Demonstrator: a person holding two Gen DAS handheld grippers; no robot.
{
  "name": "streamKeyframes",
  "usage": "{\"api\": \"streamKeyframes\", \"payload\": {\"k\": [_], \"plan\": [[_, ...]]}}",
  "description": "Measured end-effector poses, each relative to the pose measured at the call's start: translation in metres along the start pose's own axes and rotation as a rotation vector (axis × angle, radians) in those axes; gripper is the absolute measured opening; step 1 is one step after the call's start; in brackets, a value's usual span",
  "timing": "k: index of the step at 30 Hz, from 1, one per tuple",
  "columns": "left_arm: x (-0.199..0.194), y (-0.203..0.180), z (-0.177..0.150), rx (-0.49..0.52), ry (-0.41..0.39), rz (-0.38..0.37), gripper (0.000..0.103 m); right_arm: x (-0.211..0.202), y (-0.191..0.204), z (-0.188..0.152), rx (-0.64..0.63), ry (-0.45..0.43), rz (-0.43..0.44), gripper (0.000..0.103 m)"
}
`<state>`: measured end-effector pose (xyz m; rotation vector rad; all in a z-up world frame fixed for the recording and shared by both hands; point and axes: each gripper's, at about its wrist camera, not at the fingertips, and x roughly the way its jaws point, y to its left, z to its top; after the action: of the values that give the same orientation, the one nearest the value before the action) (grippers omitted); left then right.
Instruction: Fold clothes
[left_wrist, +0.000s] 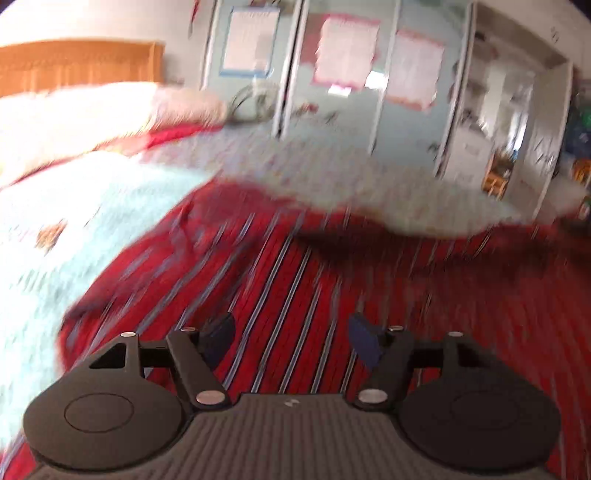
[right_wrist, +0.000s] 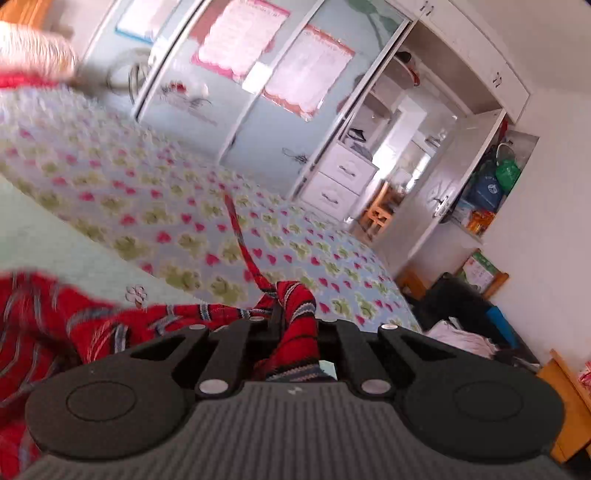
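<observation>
Right gripper (right_wrist: 293, 325): its jaws are drawn together on a bunched fold of the red striped garment (right_wrist: 295, 332), which rises between the fingers and hides their tips.
Left gripper (left_wrist: 291, 338): jaws apart with nothing between them, hovering over the spread striped cloth (left_wrist: 295, 280); no pad touches it.
Why the right holds so: pinching an edge or corner gives, by my reading, a hold from which that part can be lifted and carried over the rest for a fold.
Why the left stands free: likely on its way to a second hold on the same garment, so that both ends of an edge can be raised together.
Where the garment lies: on the bed (right_wrist: 177, 206), over the flowered bedspread, towards the near edge; a pale mint sheet (right_wrist: 48, 236) lies beside it on the left in the right wrist view.
Long axis: hard to settle, since the left wrist view is blurred; the stripes there run away from the gripper towards the bed's far edge.
Loose strip: a narrow red band (right_wrist: 242, 240) stretches from the pinched bunch up across the bedspread, towards the wardrobe (right_wrist: 258, 122).
</observation>
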<state>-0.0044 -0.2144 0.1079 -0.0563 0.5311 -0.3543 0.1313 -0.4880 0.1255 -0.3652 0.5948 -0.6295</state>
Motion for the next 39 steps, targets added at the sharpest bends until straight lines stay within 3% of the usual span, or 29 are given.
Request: {"api": "streamKeyframes", "payload": {"k": [4, 6, 8, 9, 11, 12, 14, 17, 19, 20, 21, 22, 23, 26, 30, 32, 39], "plan": [[0.062, -0.015, 0.03, 0.1, 0.045, -0.06, 0.072, 0.035, 0.02, -0.02, 0.088, 0.103, 0.047, 0.008], [0.092, -0.023, 0.036, 0.152, 0.107, -0.104, 0.072, 0.036, 0.018, -0.026, 0.174, 0.106, 0.122, 0.009], [0.121, -0.032, 0.038, 0.21, 0.17, -0.147, 0.072, 0.026, 0.012, -0.028, 0.248, 0.076, 0.132, 0.015], [0.133, -0.035, 0.038, 0.232, 0.2, -0.153, 0.072, 0.015, 0.009, -0.029, 0.272, 0.038, 0.112, 0.019], [0.155, -0.04, 0.039, 0.239, 0.263, -0.155, 0.072, -0.01, 0.005, -0.031, 0.309, -0.05, 0.062, 0.066], [0.163, -0.041, 0.038, 0.23, 0.287, -0.154, 0.072, -0.026, 0.004, -0.034, 0.33, -0.098, 0.05, 0.072], [0.181, -0.034, 0.038, 0.177, 0.344, -0.124, 0.072, -0.055, 0.004, -0.034, 0.371, -0.185, 0.104, 0.072], [0.21, -0.018, 0.043, 0.052, 0.426, -0.116, 0.07, -0.083, 0.021, -0.032, 0.388, -0.189, 0.223, 0.072], [0.222, -0.01, 0.047, 0.009, 0.447, -0.118, 0.07, -0.088, 0.031, -0.031, 0.423, -0.155, 0.359, 0.068], [0.228, -0.008, 0.049, 0.006, 0.458, -0.12, 0.07, -0.084, 0.041, -0.028, 0.391, -0.129, 0.451, 0.06], [0.233, -0.008, 0.052, 0.015, 0.459, -0.112, 0.068, -0.069, 0.055, -0.026, 0.352, -0.039, 0.546, 0.051], [0.238, -0.009, 0.056, 0.032, 0.452, -0.099, 0.068, -0.051, 0.07, -0.023, 0.312, 0.069, 0.641, 0.019], [0.242, -0.01, 0.06, 0.056, 0.436, -0.08, 0.066, -0.031, 0.08, -0.023, 0.301, 0.14, 0.663, 0.0], [0.261, -0.013, 0.08, 0.111, 0.376, -0.016, 0.064, 0.029, 0.104, -0.02, 0.284, 0.29, 0.649, 0.001], [0.299, -0.022, 0.112, 0.084, 0.33, 0.05, 0.058, 0.093, 0.108, 0.0, 0.371, 0.284, 0.549, 0.001], [0.315, -0.028, 0.122, 0.139, 0.3, 0.118, 0.05, 0.115, 0.111, 0.009, 0.405, 0.278, 0.495, 0.0], [0.348, -0.023, 0.122, 0.181, 0.298, 0.187, 0.045, 0.139, 0.123, -0.003, 0.351, 0.148, 0.349, 0.0]]}}
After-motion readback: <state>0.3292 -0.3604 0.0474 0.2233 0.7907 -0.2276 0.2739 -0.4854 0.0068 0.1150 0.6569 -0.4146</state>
